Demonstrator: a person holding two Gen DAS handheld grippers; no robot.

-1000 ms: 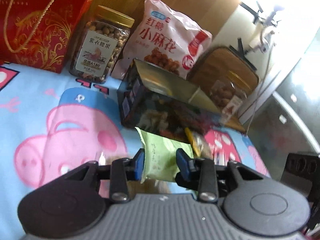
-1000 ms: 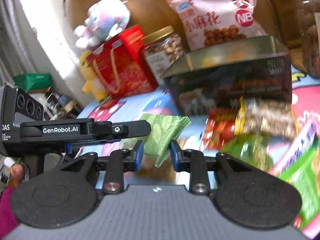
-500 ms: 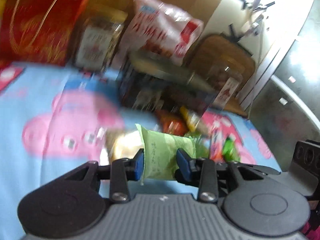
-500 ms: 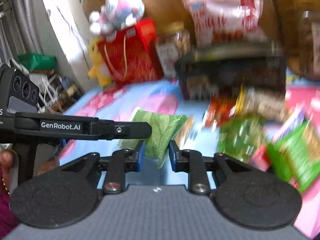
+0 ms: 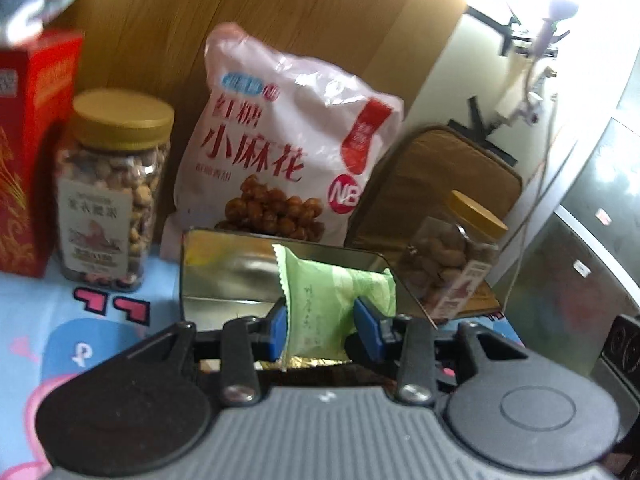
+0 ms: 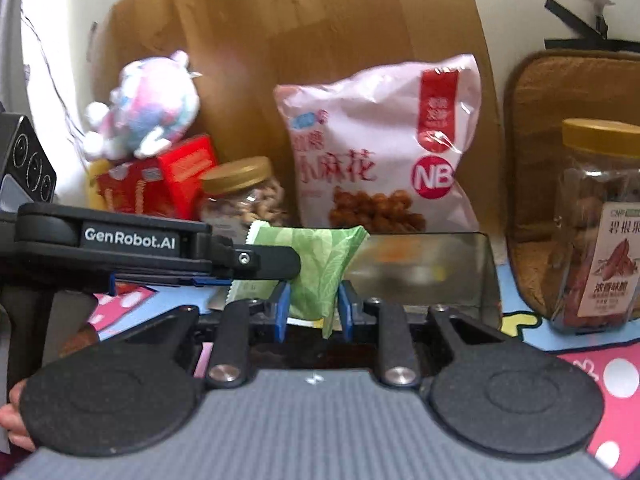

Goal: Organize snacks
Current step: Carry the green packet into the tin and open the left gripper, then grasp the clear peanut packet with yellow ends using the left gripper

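My left gripper [image 5: 320,328] is shut on a pale green snack packet [image 5: 320,300] with a serrated left edge, held up in front of an open shiny metal tin [image 5: 224,276]. My right gripper [image 6: 312,312] is shut on a leaf-patterned green packet [image 6: 324,260], also in front of the tin [image 6: 424,268]. In the right wrist view the left gripper [image 6: 280,260] reaches in from the left across that packet's left end. A paler serrated edge shows below its finger. Whether these are two packets or one, I cannot tell.
Behind the tin lean a pink snack bag [image 5: 288,148], a nut jar [image 5: 112,200] and a red gift box [image 5: 28,160]. A second jar [image 6: 596,240] and a brown cushion [image 6: 532,140] stand right. A plush toy [image 6: 148,108] sits on the box. A hand [image 6: 12,416] shows low left.
Both grippers have moved forward and up toward the tin, each still gripping green packaging. The loose snacks on the blue cloth have dropped out of view, and the tin's opening now fills the middle.
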